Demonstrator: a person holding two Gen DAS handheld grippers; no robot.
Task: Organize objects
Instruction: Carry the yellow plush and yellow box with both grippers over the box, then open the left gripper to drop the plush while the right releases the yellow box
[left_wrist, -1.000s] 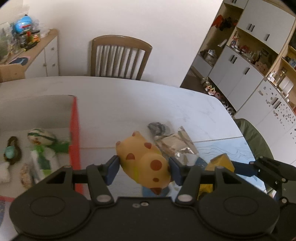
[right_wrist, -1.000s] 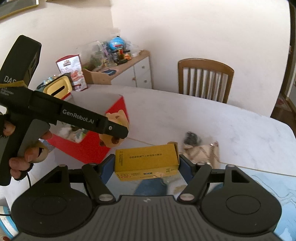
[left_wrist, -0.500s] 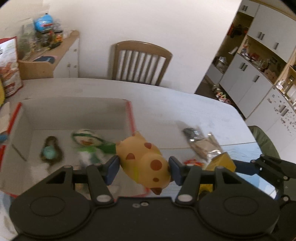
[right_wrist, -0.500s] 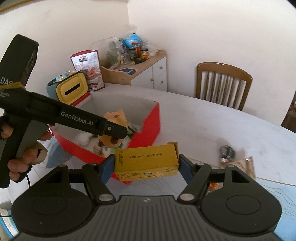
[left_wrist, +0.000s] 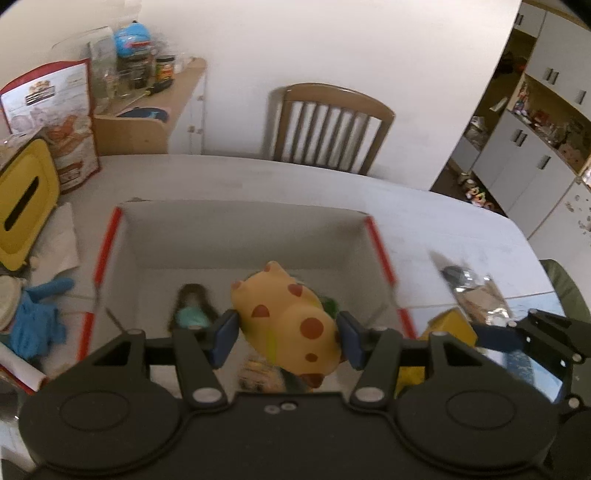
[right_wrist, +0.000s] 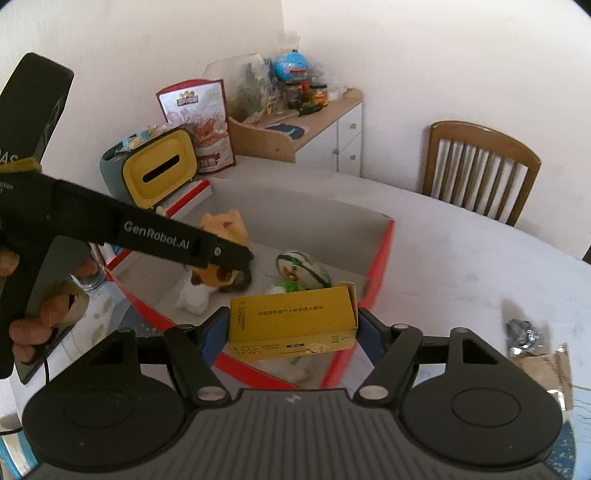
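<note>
Directly above the open red-edged cardboard box (left_wrist: 380, 254), a soft yellow plush toy with rust-red spots (left_wrist: 291, 317) is held by the left gripper (left_wrist: 288, 338), its blue pads pressed against the toy's two sides. The toy's long axis runs away from the gripper, tilted toward the box's far wall. Below it, inside the box, a small dark figure with a teal front (left_wrist: 192, 306) and a scrap of green plush are seen, both blurred.

A rectangular yellow cardboard carton with black print (right_wrist: 293, 325) is clamped end to end by the right gripper (right_wrist: 291, 334), so the carton's long axis lies across the jaws. It hangs over the box's near right corner (right_wrist: 380, 266), not yet over the grey floor. The left gripper is judged the better placed for a drop, since its load is already over the middle of the box.

Inside the box, from the right wrist view, an egg-shaped white toy with green and black stripes (right_wrist: 301, 267) and a white and brown plush (right_wrist: 207, 286) lie close together. The box walls look stiff and matt; the table (right_wrist: 461, 258) is pale and smooth. The plush is judged to squash under grip, the carton to stay rigid. A crumpled foil and paper wrapper (right_wrist: 535, 350) is left on the table, well apart from the box.
</note>
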